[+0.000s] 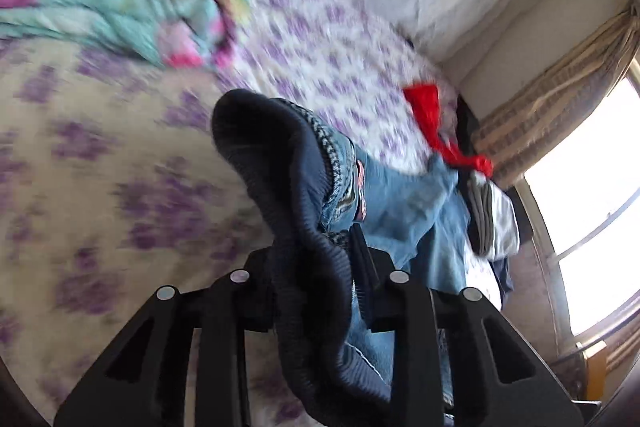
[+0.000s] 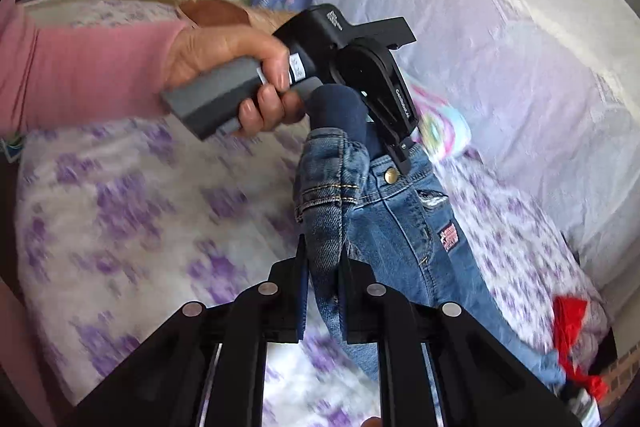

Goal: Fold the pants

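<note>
Right gripper [image 2: 322, 291]: jaws clamped on the waist edge of the blue denim pants with navy ribbed waistband [image 2: 404, 227]. Left gripper [image 1: 316, 267]: jaws clamped on that waistband. Pants hang above the purple-flowered bed sheet [image 1: 100, 155]; red cloth [image 1: 424, 111] beyond

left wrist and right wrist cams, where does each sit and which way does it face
Left wrist: on the left gripper, looking along its fingers over the bed toward the window; no hand shows.
Right wrist: on the right gripper, facing the left gripper and the person's hand, pink sleeve.
Shared: jeans clamped by both, bed, red cloth.
</note>
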`<state>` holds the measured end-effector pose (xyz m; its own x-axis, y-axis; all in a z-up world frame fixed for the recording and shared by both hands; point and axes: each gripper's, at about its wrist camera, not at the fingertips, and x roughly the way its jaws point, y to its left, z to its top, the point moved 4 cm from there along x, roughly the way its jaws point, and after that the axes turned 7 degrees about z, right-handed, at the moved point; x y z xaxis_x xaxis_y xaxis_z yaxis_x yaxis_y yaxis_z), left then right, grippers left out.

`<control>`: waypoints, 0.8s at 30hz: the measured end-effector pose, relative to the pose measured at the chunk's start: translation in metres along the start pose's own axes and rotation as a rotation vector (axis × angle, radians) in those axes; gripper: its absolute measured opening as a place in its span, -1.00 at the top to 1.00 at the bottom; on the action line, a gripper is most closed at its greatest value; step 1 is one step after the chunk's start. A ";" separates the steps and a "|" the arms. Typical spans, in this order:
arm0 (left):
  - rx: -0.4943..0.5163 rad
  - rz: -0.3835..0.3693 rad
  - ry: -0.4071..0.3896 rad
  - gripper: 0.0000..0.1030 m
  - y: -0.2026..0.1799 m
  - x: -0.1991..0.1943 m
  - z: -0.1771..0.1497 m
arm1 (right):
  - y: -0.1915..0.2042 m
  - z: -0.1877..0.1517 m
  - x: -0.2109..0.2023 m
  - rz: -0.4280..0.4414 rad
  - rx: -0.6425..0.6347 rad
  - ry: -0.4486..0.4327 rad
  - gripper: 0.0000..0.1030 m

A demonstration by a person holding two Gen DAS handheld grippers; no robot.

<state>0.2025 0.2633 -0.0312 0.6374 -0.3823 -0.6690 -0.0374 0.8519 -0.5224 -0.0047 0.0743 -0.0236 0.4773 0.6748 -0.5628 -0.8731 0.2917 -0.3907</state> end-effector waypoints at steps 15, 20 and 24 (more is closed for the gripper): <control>-0.177 0.471 -0.377 -0.57 0.093 -0.089 -0.060 | -0.177 -0.170 -0.072 -0.123 1.035 -0.035 -0.83; -0.202 0.356 -0.390 -0.63 0.073 -0.107 -0.085 | -0.253 -0.306 -0.110 -0.367 1.454 -0.036 -0.83; -0.068 0.219 -0.296 -0.65 0.029 -0.091 -0.109 | -0.286 -0.352 -0.088 -0.278 1.595 -0.098 -0.76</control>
<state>0.0593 0.2834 -0.0431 0.8031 -0.0652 -0.5923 -0.2423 0.8724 -0.4246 0.2379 -0.3074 -0.1189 0.6761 0.5043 -0.5371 -0.0059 0.7327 0.6805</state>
